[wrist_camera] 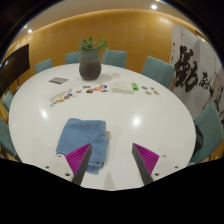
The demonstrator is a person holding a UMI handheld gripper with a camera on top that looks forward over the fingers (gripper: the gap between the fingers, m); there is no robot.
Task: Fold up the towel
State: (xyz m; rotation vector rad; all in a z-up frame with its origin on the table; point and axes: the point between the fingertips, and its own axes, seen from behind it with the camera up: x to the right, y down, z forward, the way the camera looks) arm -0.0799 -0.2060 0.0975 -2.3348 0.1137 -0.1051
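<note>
A blue towel [84, 137] lies crumpled on the white round table [150, 115], just ahead of my left finger and partly behind it. My gripper [112, 158] is open and holds nothing. Its magenta pads [80, 157] stand well apart, with bare tabletop between them. The right finger [146, 160] is off the towel, to its right. The fingers hover above the table's near edge.
A potted plant [91, 60] stands at the table's far side. Small flat items and cards [95, 90] lie ahead of it, with a dark device [59, 80] to the left. Teal chairs [157, 68] ring the table. A calligraphy banner [190, 72] hangs at the right.
</note>
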